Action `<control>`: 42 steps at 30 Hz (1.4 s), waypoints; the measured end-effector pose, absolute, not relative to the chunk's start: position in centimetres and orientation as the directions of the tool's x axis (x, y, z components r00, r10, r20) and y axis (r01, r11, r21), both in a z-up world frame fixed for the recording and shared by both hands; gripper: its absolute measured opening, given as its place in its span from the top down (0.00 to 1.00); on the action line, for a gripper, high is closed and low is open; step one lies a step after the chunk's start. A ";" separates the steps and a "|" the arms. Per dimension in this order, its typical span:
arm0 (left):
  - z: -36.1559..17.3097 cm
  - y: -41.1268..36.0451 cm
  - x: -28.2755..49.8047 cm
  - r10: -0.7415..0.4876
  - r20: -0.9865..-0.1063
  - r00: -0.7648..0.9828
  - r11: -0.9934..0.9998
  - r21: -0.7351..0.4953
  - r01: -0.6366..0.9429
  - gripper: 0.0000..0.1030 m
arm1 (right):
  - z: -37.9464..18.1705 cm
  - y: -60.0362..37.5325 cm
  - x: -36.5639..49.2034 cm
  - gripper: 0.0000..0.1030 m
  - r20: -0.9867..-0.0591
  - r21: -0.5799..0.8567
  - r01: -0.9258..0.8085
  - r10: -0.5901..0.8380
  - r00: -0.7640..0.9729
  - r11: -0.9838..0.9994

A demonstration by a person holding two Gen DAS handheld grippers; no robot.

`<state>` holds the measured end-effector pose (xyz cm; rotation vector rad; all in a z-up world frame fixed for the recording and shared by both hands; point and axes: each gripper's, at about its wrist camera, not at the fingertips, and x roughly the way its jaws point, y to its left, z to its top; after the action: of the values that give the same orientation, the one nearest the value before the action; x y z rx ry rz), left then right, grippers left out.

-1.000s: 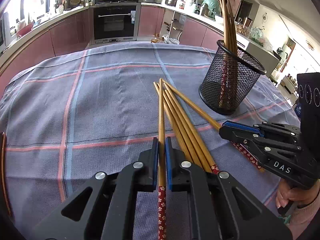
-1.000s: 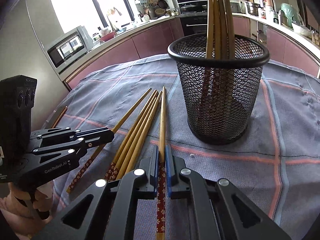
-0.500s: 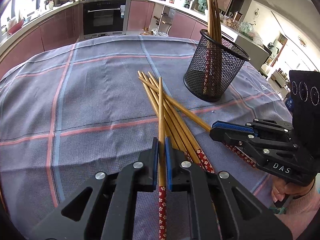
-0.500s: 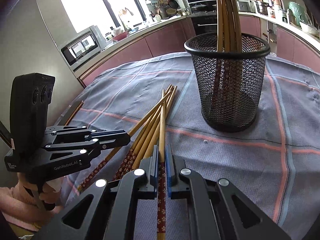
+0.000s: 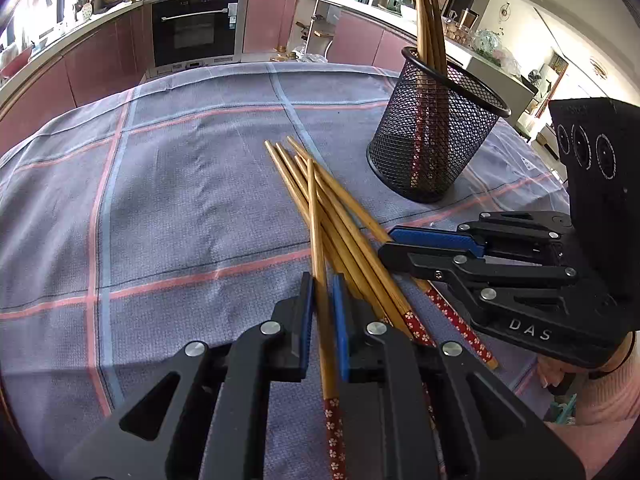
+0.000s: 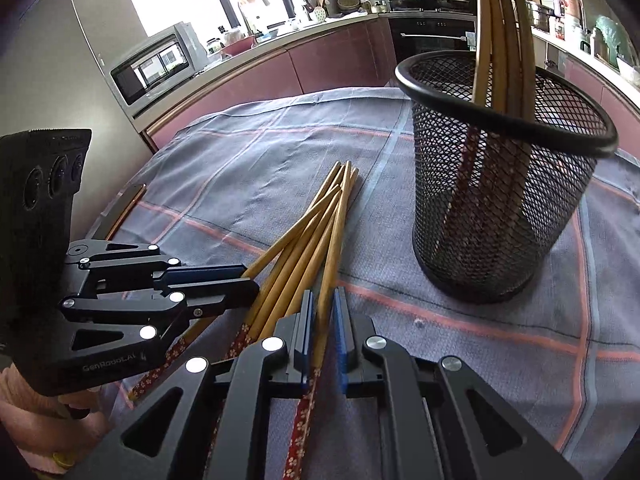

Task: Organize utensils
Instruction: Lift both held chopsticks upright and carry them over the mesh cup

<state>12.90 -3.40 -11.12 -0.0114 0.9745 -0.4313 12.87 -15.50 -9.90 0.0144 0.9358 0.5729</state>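
Note:
Several wooden chopsticks with red flowered ends lie in a loose pile [image 5: 340, 220] [image 6: 304, 240] on the grey checked tablecloth. A black mesh holder [image 5: 432, 132] [image 6: 500, 184] stands beyond them with several chopsticks upright in it. My left gripper [image 5: 320, 292] is shut on one chopstick [image 5: 318, 240] that points forward over the pile. My right gripper [image 6: 322, 308] is shut on another chopstick [image 6: 334, 248], just left of the holder. Each gripper shows in the other's view, the right one [image 5: 400, 246] and the left one [image 6: 240, 284], both beside the pile.
The tablecloth [image 5: 180, 184] covers a round table. Kitchen counters, an oven [image 5: 196, 32] and a microwave [image 6: 156, 68] stand behind it. A thin wooden stick [image 6: 124, 212] lies at the table's left edge.
Both grippers have pulled back and lifted with their chopsticks, so the pile and holder look farther in the left view. In the right view the held chopstick and holder now tilt.

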 end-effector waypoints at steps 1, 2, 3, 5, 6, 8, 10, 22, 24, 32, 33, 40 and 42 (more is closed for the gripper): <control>-11.1 -3.4 13.1 -0.359 -0.799 0.482 0.915 -0.202 0.348 0.92 | -9.9 -15.4 13.1 0.91 -0.756 0.254 -0.456 0.469 0.457 0.853; -11.1 -3.5 13.2 -0.358 -0.800 0.482 0.916 -0.200 0.348 0.93 | -9.9 -15.4 13.3 0.92 -0.755 0.254 -0.453 0.468 0.459 0.855; -11.1 -3.5 13.3 -0.357 -0.801 0.481 0.916 -0.201 0.347 0.93 | -10.0 -15.4 13.4 0.92 -0.754 0.258 -0.449 0.469 0.460 0.856; -11.1 -3.5 13.4 -0.354 -0.801 0.484 0.919 -0.202 0.338 0.93 | -10.0 -15.5 13.5 0.92 -0.749 0.268 -0.444 0.474 0.463 0.855; -11.1 -3.5 13.5 -0.351 -0.800 0.486 0.921 -0.202 0.333 0.92 | -10.0 -15.6 13.5 0.92 -0.746 0.274 -0.440 0.478 0.465 0.855; -11.0 -3.4 13.5 -0.352 -0.798 0.489 0.922 -0.207 0.326 0.92 | -10.0 -16.0 13.4 0.93 -0.739 0.284 -0.433 0.483 0.470 0.856; -10.8 -3.2 13.3 -0.357 -0.793 0.494 0.922 -0.215 0.321 0.93 | -9.7 -16.7 13.1 0.94 -0.725 0.298 -0.428 0.494 0.479 0.853; -5.9 -2.1 11.6 -0.450 -0.703 0.550 0.887 -0.279 0.368 0.93 | -5.9 -19.5 10.5 0.94 -0.606 0.369 -0.485 0.601 0.522 0.793; -4.8 -1.8 11.3 -0.475 -0.682 0.556 0.875 -0.298 0.381 0.93 | -5.2 -20.0 10.1 0.94 -0.585 0.381 -0.495 0.618 0.525 0.781; -0.8 -1.1 9.9 -0.546 -0.602 0.582 0.836 -0.343 0.428 0.93 | -2.9 -22.2 9.3 0.94 -0.508 0.389 -0.514 0.643 0.573 0.765; -0.3 -1.1 9.7 -0.548 -0.594 0.589 0.835 -0.342 0.432 0.93 | -2.6 -22.4 9.3 0.94 -0.503 0.385 -0.515 0.642 0.579 0.766; 1.7 -1.2 9.4 -0.561 -0.565 0.604 0.826 -0.340 0.450 0.93 | -1.2 -23.6 9.2 0.94 -0.457 0.387 -0.530 0.656 0.601 0.755; 2.0 -1.5 9.5 -0.556 -0.564 0.611 0.830 -0.329 0.451 0.93 | -1.0 -23.6 9.2 0.94 -0.449 0.387 -0.533 0.659 0.604 0.752</control>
<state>9.50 -1.52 1.98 -0.1596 0.7041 -0.5839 9.17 -23.61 -1.01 0.2224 0.6089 0.6962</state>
